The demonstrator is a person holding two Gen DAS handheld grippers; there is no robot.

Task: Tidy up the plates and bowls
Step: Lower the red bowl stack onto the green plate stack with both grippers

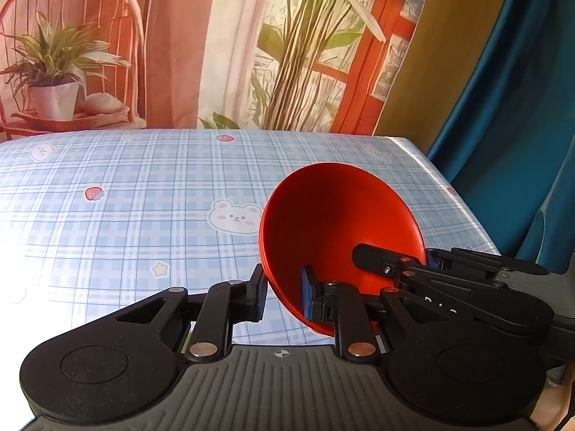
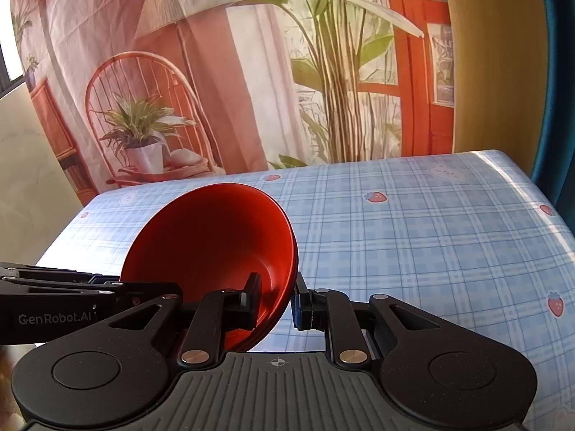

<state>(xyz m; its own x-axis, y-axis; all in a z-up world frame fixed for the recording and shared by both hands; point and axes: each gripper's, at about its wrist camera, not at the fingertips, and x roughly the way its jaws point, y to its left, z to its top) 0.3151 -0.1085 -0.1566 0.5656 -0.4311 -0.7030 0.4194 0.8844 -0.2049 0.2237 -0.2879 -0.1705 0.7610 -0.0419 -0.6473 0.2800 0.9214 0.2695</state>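
Observation:
A red bowl (image 1: 334, 222) is held tilted on its side above the table, its opening facing the cameras. My left gripper (image 1: 284, 296) is shut on the bowl's rim, one finger inside and one outside. My right gripper (image 2: 275, 296) is shut on the opposite rim of the same bowl (image 2: 212, 240), again with one finger on each side of the wall. The right gripper also shows in the left wrist view (image 1: 413, 269), at the bowl's right edge. The left gripper shows at the left edge of the right wrist view (image 2: 72, 287).
The table has a blue plaid cloth (image 1: 125, 222) with bears and strawberries. Its right edge (image 1: 460, 194) drops off beside a teal curtain (image 1: 521, 107). A printed backdrop with a chair and plants (image 2: 215, 72) hangs behind the table's far edge.

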